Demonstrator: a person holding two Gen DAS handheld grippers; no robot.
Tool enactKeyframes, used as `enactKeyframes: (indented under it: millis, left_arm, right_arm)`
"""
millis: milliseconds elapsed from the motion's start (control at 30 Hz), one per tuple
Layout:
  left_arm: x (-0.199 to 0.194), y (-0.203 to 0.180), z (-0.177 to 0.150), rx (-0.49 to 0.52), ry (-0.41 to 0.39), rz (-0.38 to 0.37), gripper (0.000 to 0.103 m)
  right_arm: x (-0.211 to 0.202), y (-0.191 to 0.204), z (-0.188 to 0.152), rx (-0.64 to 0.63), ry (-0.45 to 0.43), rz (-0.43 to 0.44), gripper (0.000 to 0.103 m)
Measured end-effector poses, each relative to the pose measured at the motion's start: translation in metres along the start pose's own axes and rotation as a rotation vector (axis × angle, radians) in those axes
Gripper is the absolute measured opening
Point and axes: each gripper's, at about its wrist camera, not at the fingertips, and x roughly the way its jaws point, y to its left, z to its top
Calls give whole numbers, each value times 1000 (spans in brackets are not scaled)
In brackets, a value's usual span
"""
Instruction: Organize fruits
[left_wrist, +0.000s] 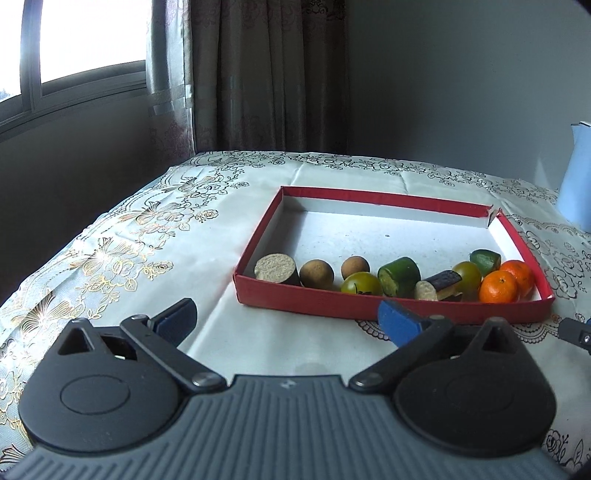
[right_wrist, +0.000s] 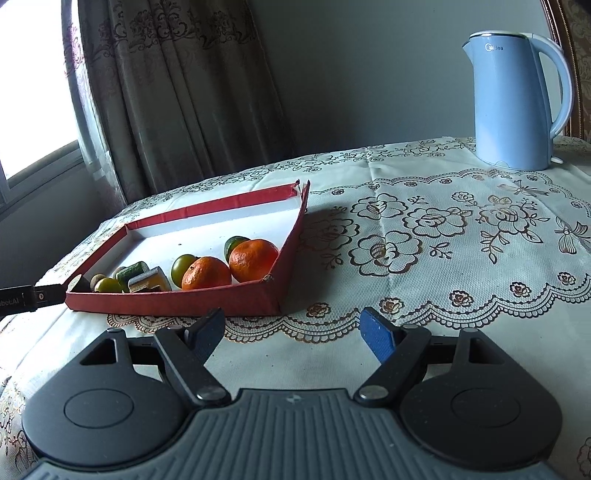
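A shallow red box (left_wrist: 369, 304) (right_wrist: 177, 303) sits on the flowered tablecloth, with several fruits lined along its near wall. Among them are two oranges (left_wrist: 498, 287) (right_wrist: 206, 273), green fruits (left_wrist: 361, 283), brown round ones (left_wrist: 317, 274) and a cut dark piece (left_wrist: 276, 267). My left gripper (left_wrist: 286, 319) hangs open over the cloth just in front of the box's near wall, nothing between its blue pads. To the right of the box, my right gripper (right_wrist: 291, 332) also stands open and empty above the cloth. The left gripper's finger (right_wrist: 33, 297) shows at the box's left corner.
A light blue electric kettle (right_wrist: 517, 103) (left_wrist: 576, 177) stands at the table's far right. Curtains (left_wrist: 266, 74) and a window (left_wrist: 85, 40) lie behind the table. The table's left edge drops off close to the box (left_wrist: 92, 221).
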Motion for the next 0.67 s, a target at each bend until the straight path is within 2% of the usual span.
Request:
enactKeyframes:
  millis: [200, 533, 667]
  left_arm:
    - [-8, 11, -9, 8, -12, 57, 103]
    - [-15, 29, -22, -9, -15, 92, 103]
    - [-16, 34, -25, -15, -15, 82, 103]
  right_arm:
    - [-2, 11, -3, -13, -4, 6, 80]
    - [-6, 56, -9, -75, 2, 69, 80]
    - [-6, 78, -11, -107, 10, 95, 80]
